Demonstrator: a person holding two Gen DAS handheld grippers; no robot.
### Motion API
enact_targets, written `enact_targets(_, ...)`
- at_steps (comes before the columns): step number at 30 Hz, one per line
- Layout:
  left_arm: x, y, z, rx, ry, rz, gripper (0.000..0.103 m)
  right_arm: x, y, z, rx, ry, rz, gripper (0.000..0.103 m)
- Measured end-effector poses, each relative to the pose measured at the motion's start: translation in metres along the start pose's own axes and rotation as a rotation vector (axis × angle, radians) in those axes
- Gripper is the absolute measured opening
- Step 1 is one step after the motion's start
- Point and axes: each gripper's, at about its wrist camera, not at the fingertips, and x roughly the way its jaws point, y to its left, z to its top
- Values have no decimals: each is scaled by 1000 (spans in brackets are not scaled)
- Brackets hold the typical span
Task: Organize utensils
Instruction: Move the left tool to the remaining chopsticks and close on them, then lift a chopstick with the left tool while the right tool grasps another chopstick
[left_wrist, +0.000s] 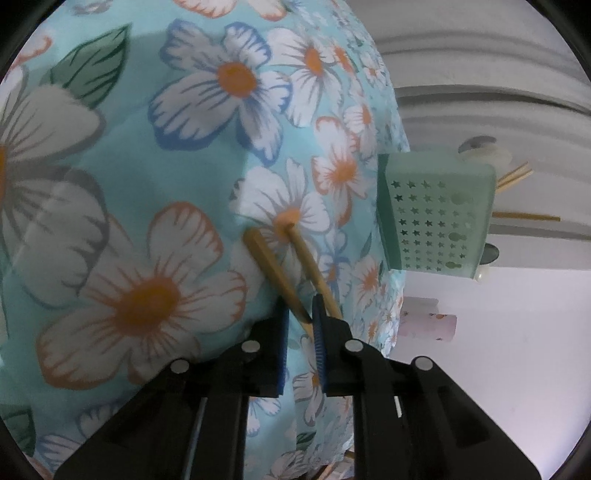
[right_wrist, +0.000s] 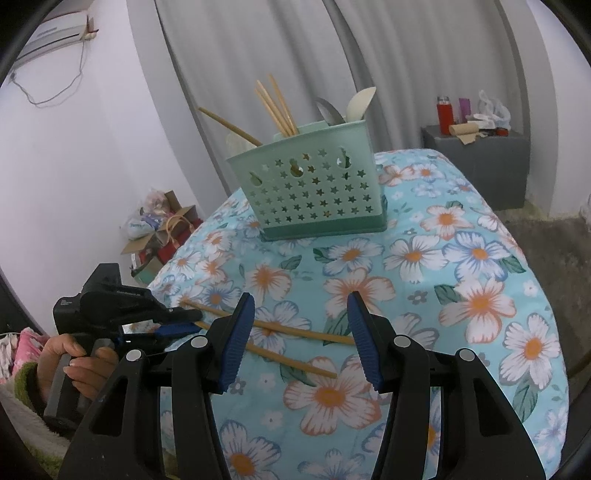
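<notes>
A floral cloth (right_wrist: 424, 280) in turquoise is covering the bench, and it is carrying everything you are working with. Toward its far end, a mint green caddy (right_wrist: 314, 192) with star cutouts is standing upright, holding several chopsticks and two spoons. Your right claw (right_wrist: 301, 339) is hovering released, jaws spread wide, above the cloth's near part. Your left claw (left_wrist: 300, 328) is reaching in from the bench's left edge, jaws nearly together around the near ends of two wooden chopsticks (right_wrist: 295, 341); you cannot tell from either view whether it is truly clamping them. The pair is lying almost parallel on the cloth, well apart from the caddy.
</notes>
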Motion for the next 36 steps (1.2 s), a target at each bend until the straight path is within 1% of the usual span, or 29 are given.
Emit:
enact_targets(6, -6, -10, -6, 67, -24, -11, 11, -4, 1, 2, -10, -13, -12, 50)
enact_targets(11, -20, -25, -9, 129, -52, -50, 9, -7, 3, 6, -29, -26, -27, 50)
enact_targets(15, -42, -42, -10, 203, -115, -74, 7, -6, 4, 10, -45, -34, -37, 50)
enact_targets(18, -62, -54, -7, 260, -179, -87, 5, -4, 8, 15, -69, -35, -41, 50)
enact_targets(20, -76, -61, -5, 297, -230, -86, 5, -1, 12, 17, -89, -32, -41, 50)
enact_targets(23, -101, -72, -1, 358, -327, -77, 5, 5, 23, 21, -131, -23, -27, 50)
enact_targets(26, -125, -81, 3, 412, -414, -68, 5, 15, 41, 23, -201, -6, -1, 50)
enact_targets(29, -149, -88, 7, 465, -498, -56, 5, 28, 63, 20, -302, 20, 28, 50)
enact_targets(31, -162, -89, 9, 487, -539, -52, 5, 40, 78, 18, -371, 41, 35, 50)
enact_targets(33, -173, -92, 11, 509, -584, -41, 5, 55, 96, 14, -461, 67, 47, 50)
enact_targets(36, -187, -93, 14, 527, -634, -25, 5, 78, 121, 4, -604, 106, 38, 50)
